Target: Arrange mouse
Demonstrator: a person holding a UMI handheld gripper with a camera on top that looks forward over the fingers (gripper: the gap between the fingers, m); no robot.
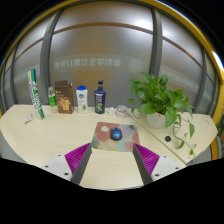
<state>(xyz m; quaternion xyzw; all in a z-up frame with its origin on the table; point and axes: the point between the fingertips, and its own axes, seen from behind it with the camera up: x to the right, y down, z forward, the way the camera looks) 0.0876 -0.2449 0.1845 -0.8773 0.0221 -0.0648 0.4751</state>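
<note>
**Mouse on its mat, not yet taken**

Gripper view: The mouse (116, 133) lies on a mouse mat (113, 137) with a colourful print, which rests on the pale table (45, 135). It sits near the middle of the mat, a little toward the far side. The gripper (110, 158) hangs in front of the mat with its fingers spread apart and nothing between them. The magenta pads (77, 155) stand at either side of the near edge of the mat. So the mouse is just ahead of the fingers and roughly on the middle line between them, but apart from both.

I judge the mouse to be light, stiff, and made of smooth plastic, so it may slip if it is squeezed on its rounded top. The better hold is probably across its two long sides, low on the body. Whether it has a cable I cannot tell. The mat looks thin and soft, and it could shift if the fingers drag on it.

Beyond the mat stand a dark blue bottle (99, 96), a white bottle (82, 98), a brown box (64, 97) and green and white tubes (38, 93). A potted plant (158, 102) stands at the far right side, and a small cup (123, 110) is near it. All of these are well apart from the mouse.
</note>
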